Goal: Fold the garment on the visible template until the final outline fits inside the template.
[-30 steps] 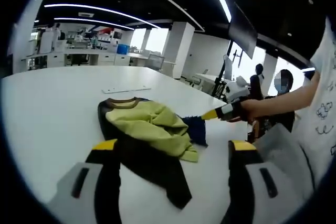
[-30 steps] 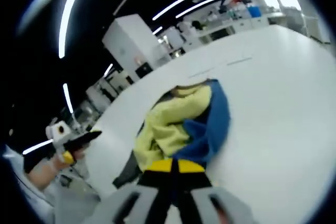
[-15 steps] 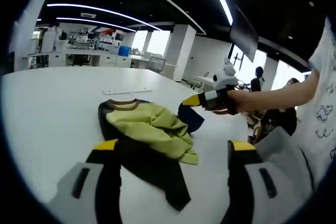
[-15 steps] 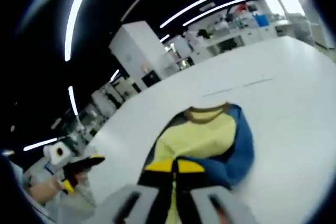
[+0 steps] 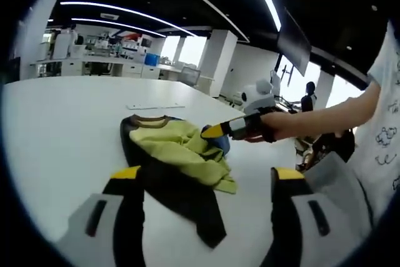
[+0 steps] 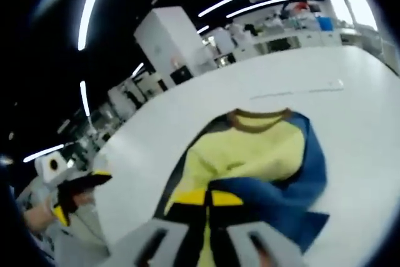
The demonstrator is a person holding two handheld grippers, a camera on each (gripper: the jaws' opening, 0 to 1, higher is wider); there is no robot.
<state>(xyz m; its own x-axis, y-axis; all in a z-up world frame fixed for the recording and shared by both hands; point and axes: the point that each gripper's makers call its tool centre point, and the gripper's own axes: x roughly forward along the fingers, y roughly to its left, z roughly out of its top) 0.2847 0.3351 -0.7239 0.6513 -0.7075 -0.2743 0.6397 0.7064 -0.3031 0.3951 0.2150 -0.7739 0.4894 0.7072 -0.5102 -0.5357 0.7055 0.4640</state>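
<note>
A: In the left gripper view, where does the garment lie?

B: The sweatshirt (image 5: pixel 178 167), yellow-green in front with dark sides, lies crumpled on the white table (image 5: pixel 56 129), collar away from the camera. The left gripper (image 5: pixel 206 182) hangs short of it, jaws spread wide and holding nothing. The right gripper (image 5: pixel 215 132) comes in from the right over the far side of the cloth, a bit of blue fabric at its tip.

A: And the right gripper view?

B: The right gripper (image 6: pixel 208 199) shows its yellow tips pressed together on the blue sleeve (image 6: pixel 281 201), which drapes across the yellow chest. So it is clamped on the sleeve. The left gripper (image 6: pixel 78 192) sits off to the left, apart from the cloth. Beyond the collar a thin pale strip (image 6: pixel 294 92) lies on the table; I cannot make out any template outline.

A: Which step, then?

B: I judge it a sleeve fold inward, mid-carry. Next comes laying the sleeve flat on the chest and letting go; the dark side nearer the left gripper looks unfolded yet.
</note>
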